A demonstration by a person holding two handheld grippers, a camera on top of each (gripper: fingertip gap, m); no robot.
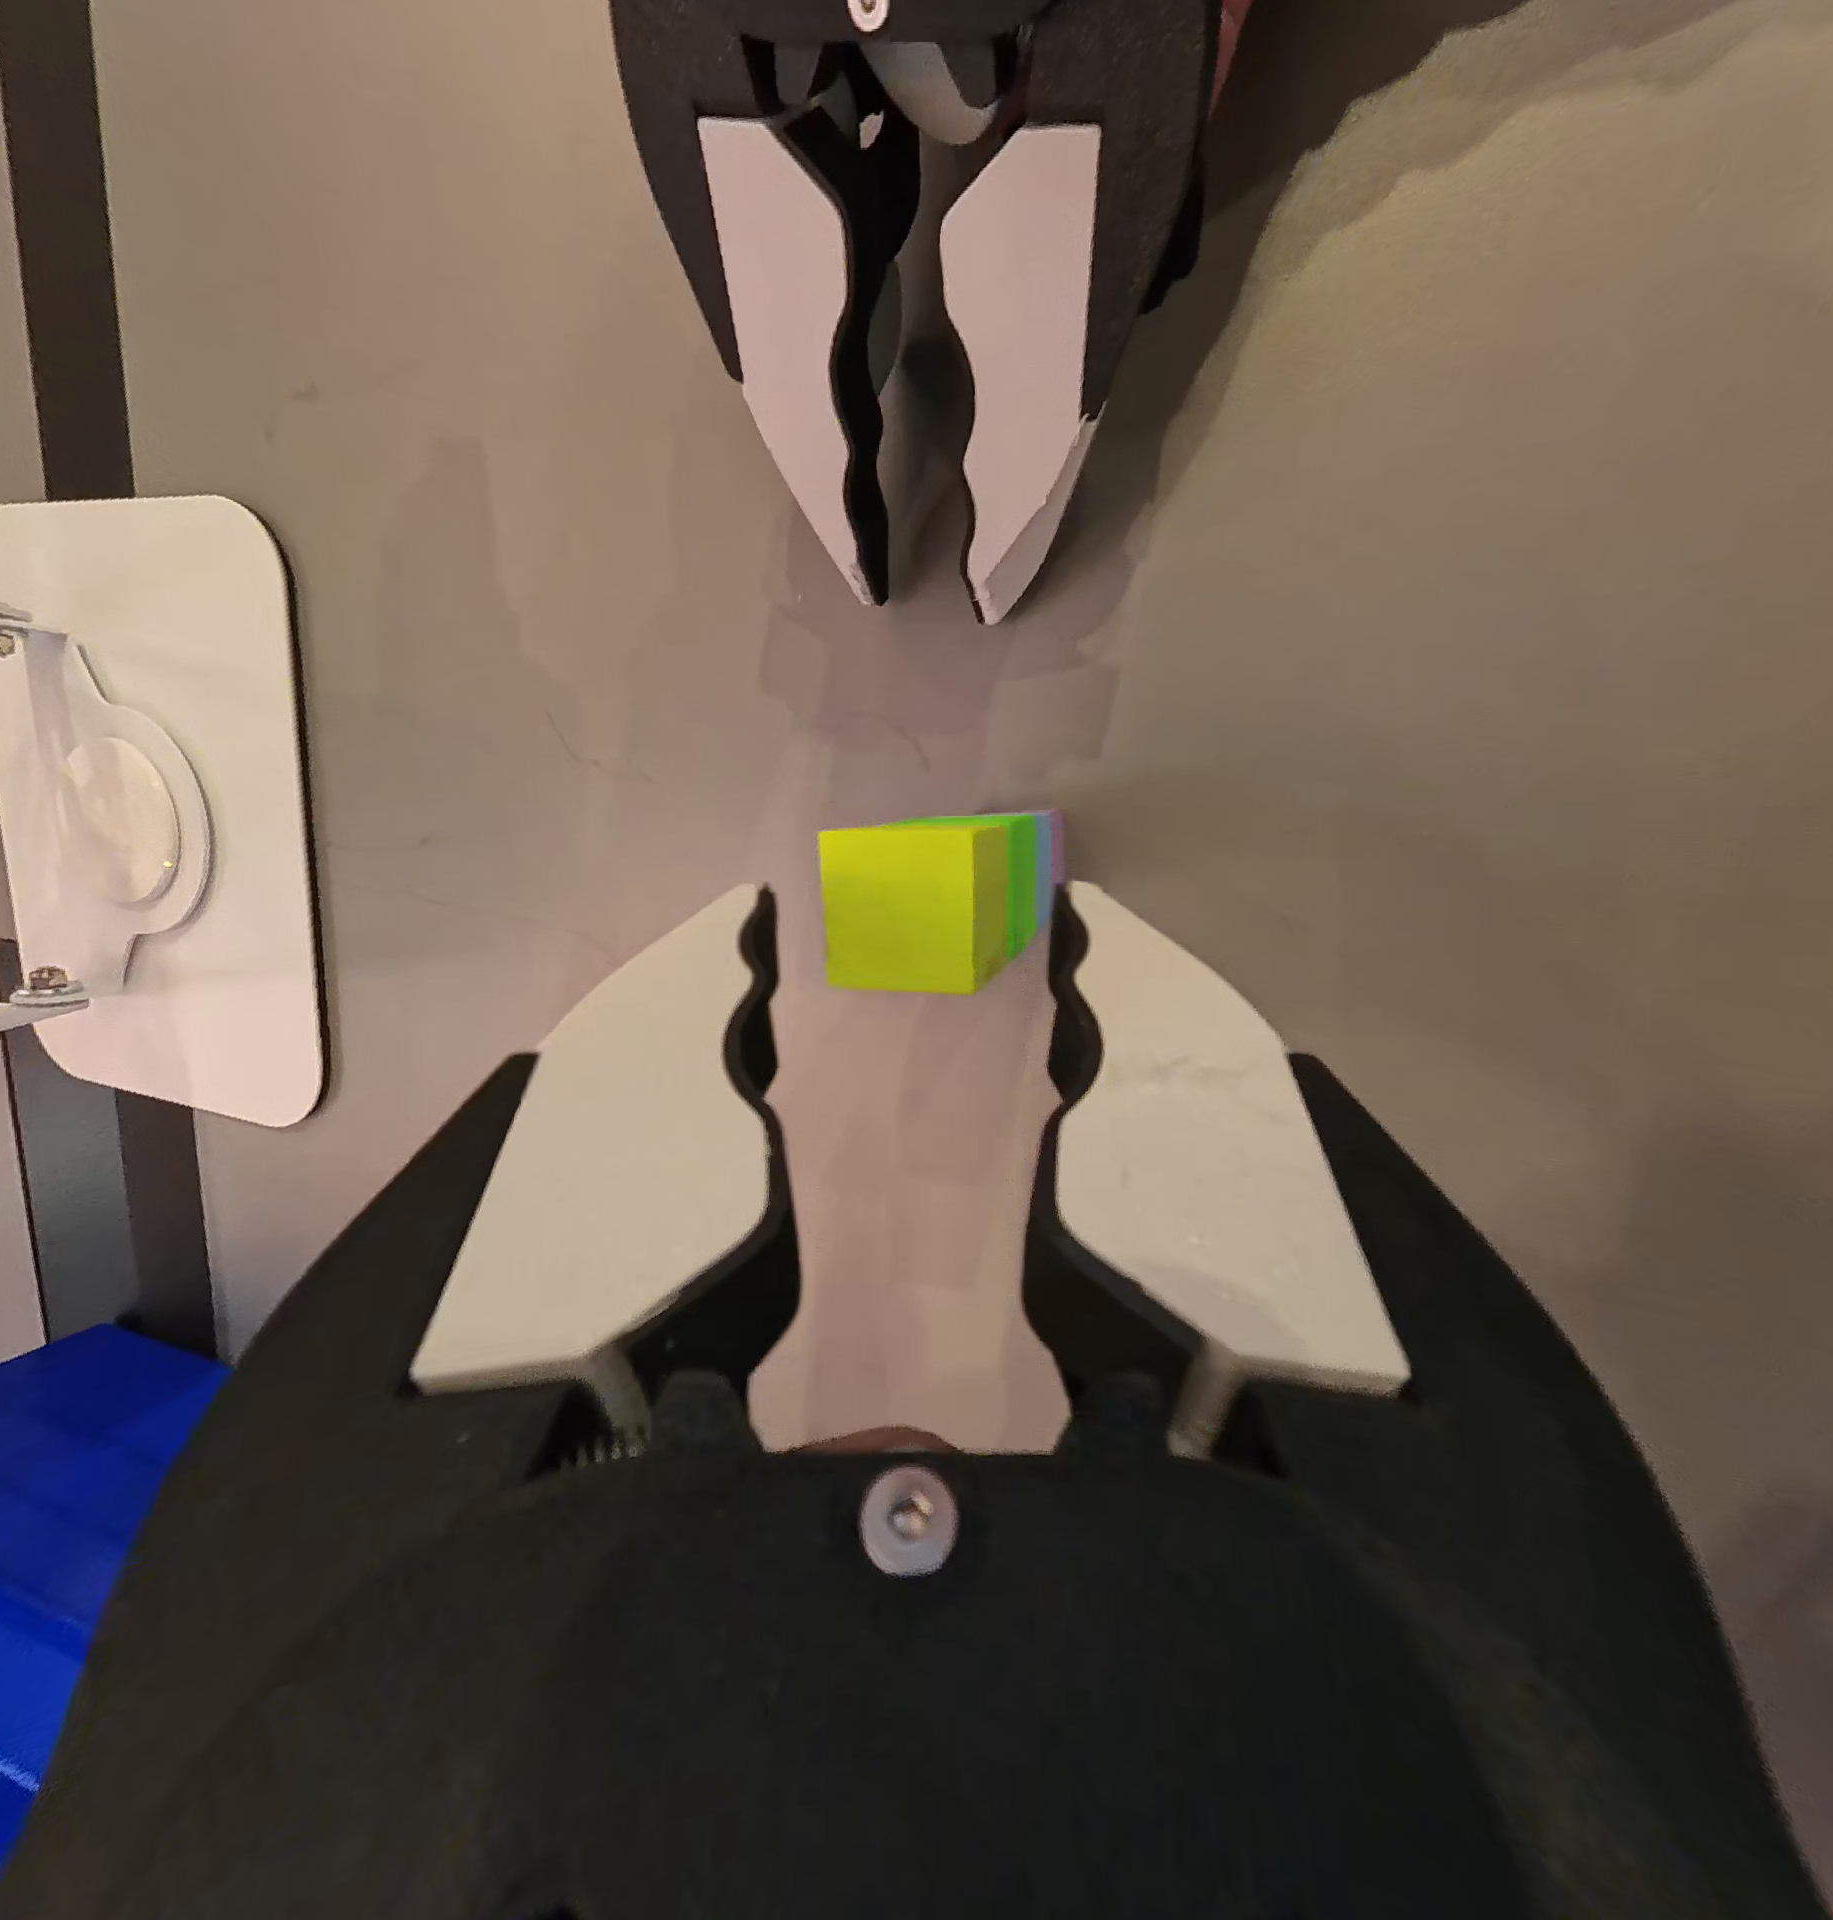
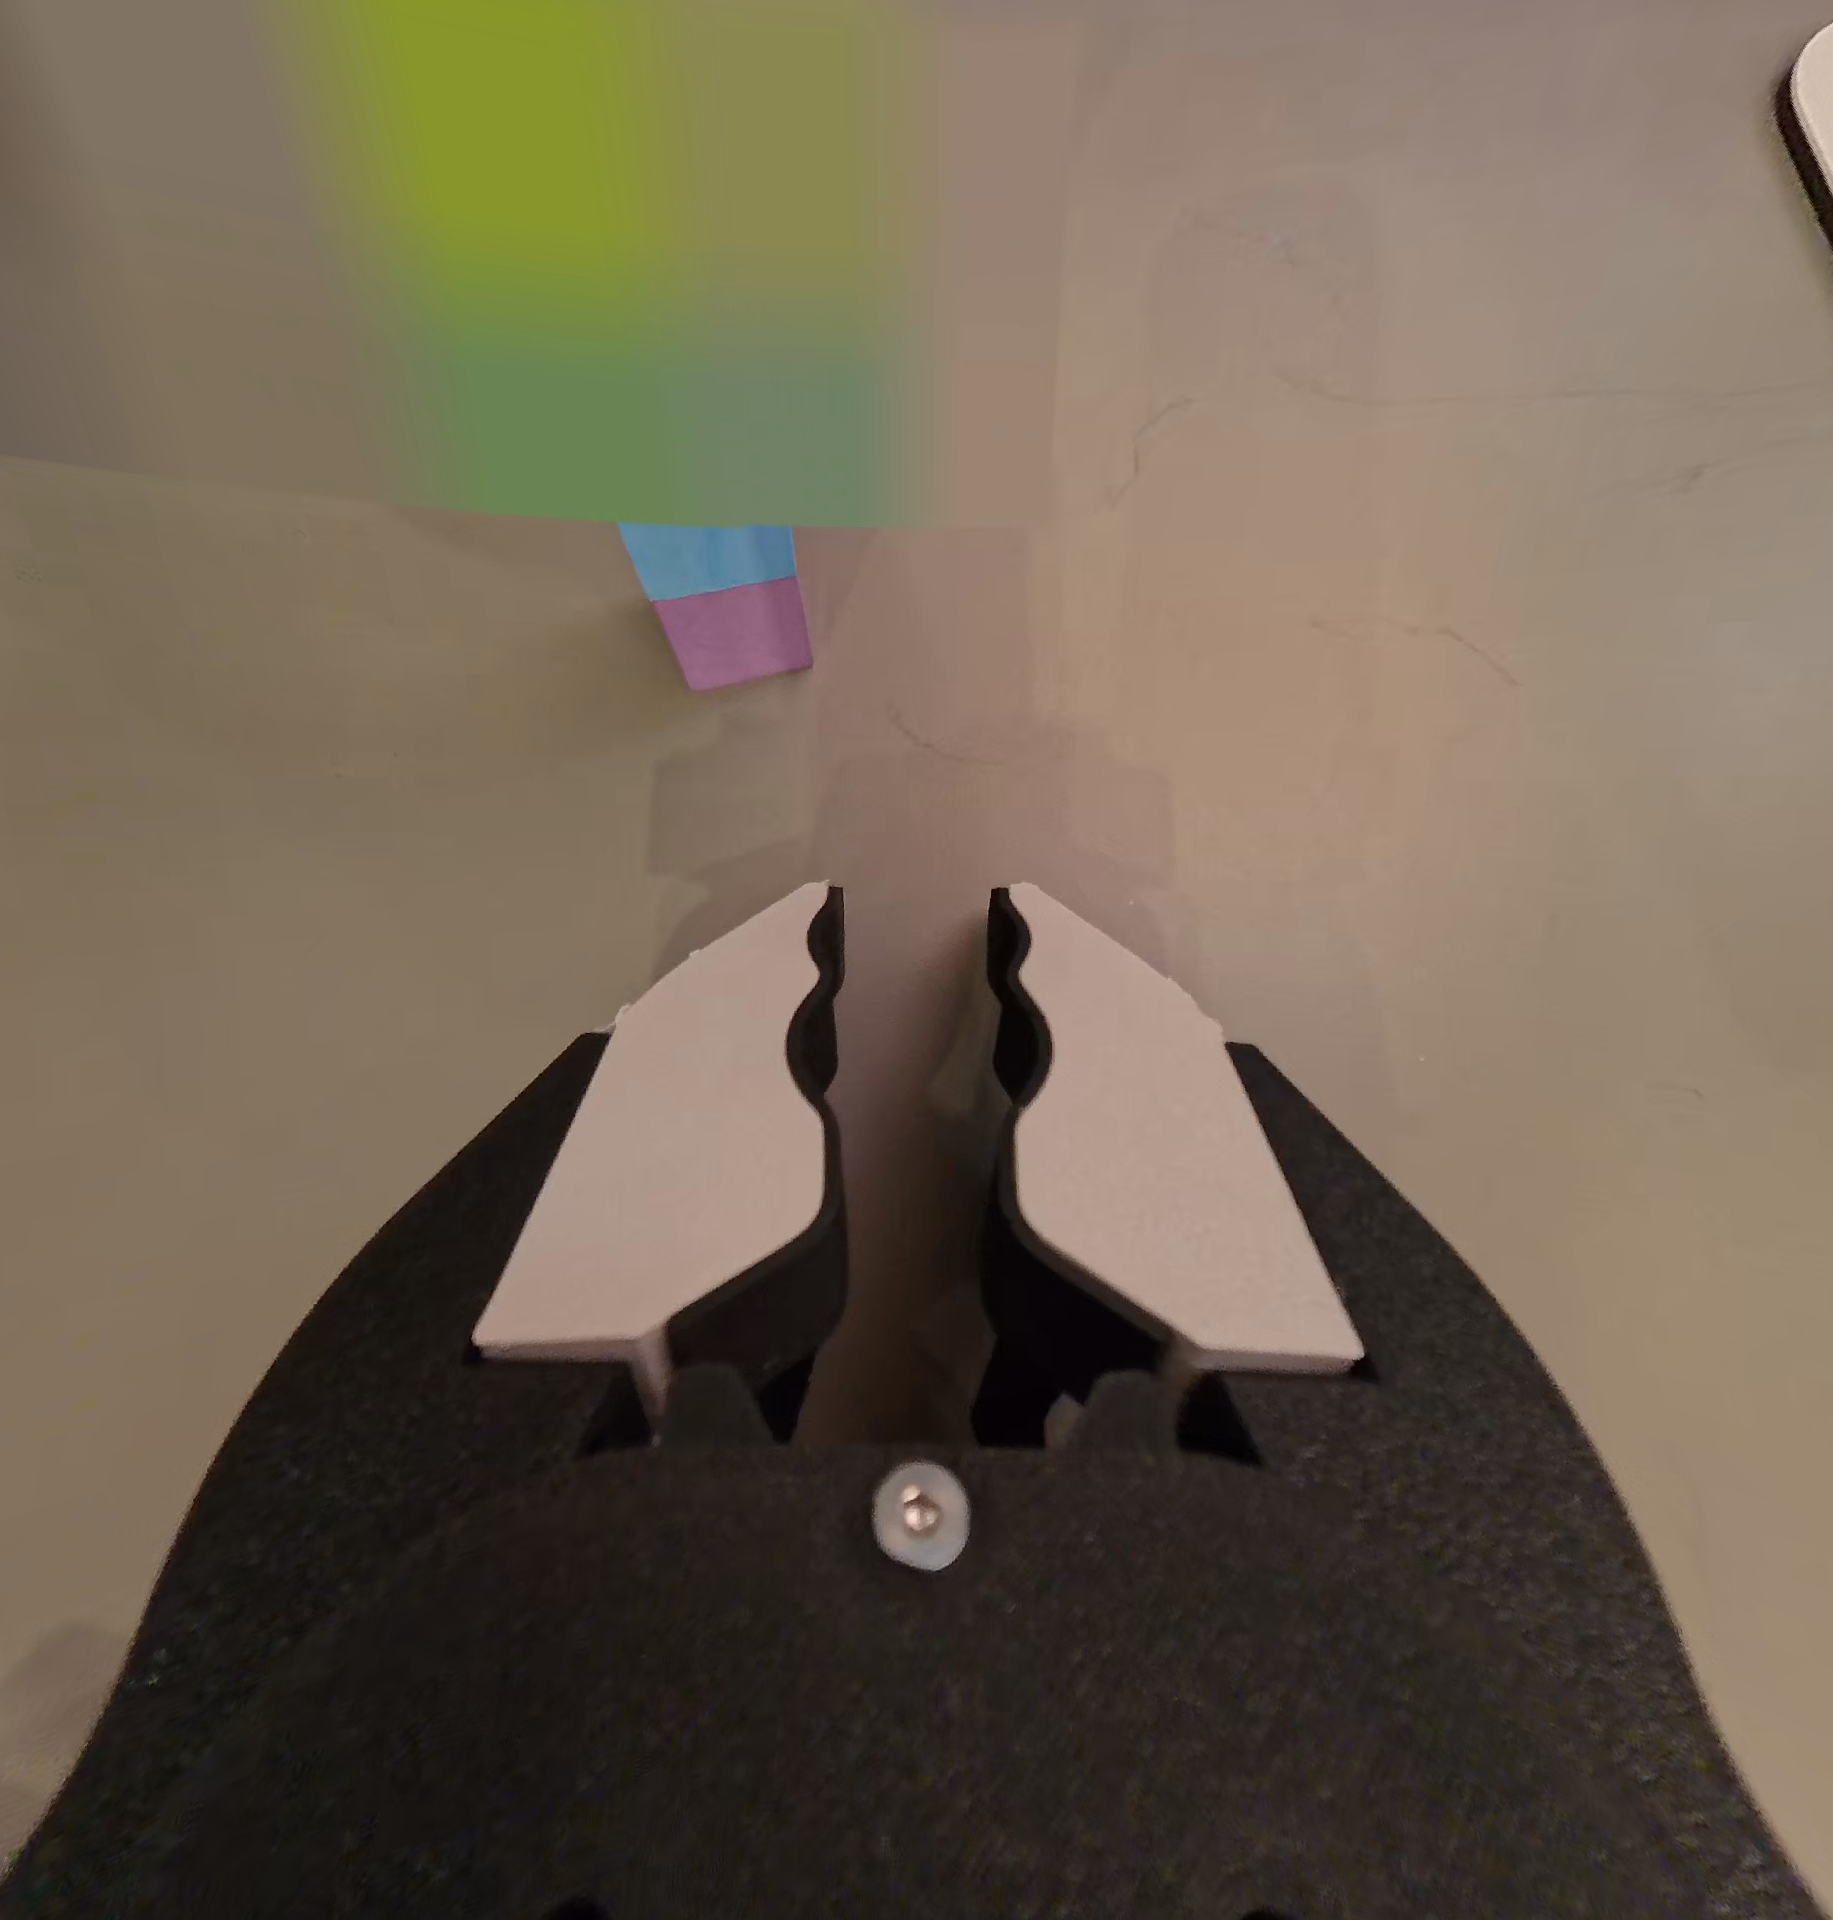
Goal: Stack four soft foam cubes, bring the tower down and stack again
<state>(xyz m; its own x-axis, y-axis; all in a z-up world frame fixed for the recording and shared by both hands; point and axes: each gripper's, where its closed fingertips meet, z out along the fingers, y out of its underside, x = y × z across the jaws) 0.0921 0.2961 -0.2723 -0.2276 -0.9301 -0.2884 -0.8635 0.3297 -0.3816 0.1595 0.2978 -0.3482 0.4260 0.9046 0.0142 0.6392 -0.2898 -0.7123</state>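
Foam tower [image 1: 917, 909] — between parted fingers [image 1: 673, 997]

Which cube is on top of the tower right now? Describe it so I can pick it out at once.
On the grey table, find the stack of cubes between the two grippers. Its top is the yellow cube, seen between the open fingers of the left gripper, with a gap beside it. The green cube, blue cube and purple cube lie beneath it.

Tower of cubes [image 1: 917, 914] — yellow top, then green, blue, purple (on a plain grey table [image 1: 1463, 727]) — grippers black with white fingers
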